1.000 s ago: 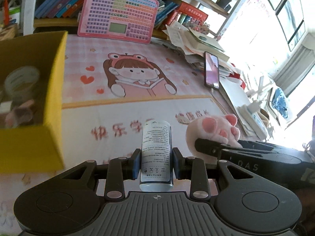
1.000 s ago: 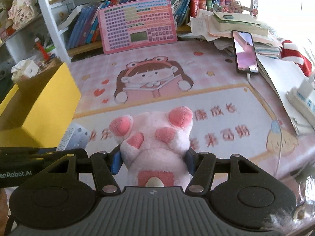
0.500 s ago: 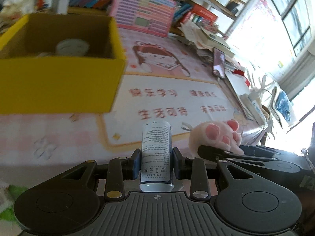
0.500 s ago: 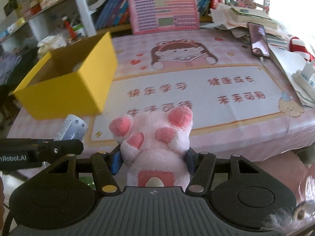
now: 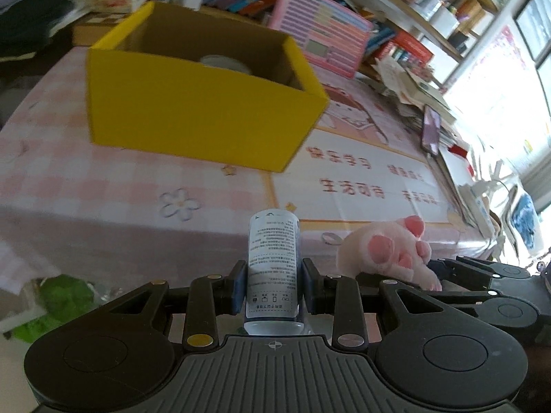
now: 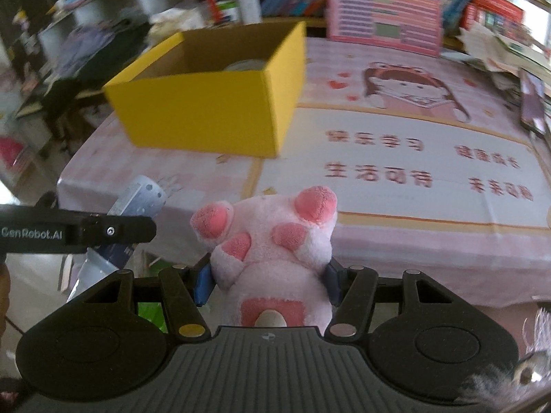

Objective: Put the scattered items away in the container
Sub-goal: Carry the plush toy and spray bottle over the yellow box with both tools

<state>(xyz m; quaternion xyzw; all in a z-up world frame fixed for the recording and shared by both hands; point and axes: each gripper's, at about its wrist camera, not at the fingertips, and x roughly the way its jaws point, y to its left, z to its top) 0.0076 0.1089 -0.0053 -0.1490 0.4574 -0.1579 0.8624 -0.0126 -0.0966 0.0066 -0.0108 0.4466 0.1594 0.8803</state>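
Two loads: we carry one item in each gripper.
Left gripper [image 5: 274,285]: clenched on the upright bottle [image 5: 273,268], long axis up the frame.
Right gripper [image 6: 268,278]: grasping the plush paw [image 6: 272,251].
Yellow box [image 5: 196,113]: upper left of the left view, well apart above the tabletop [image 5: 103,186]; we judge the left gripper nearer.
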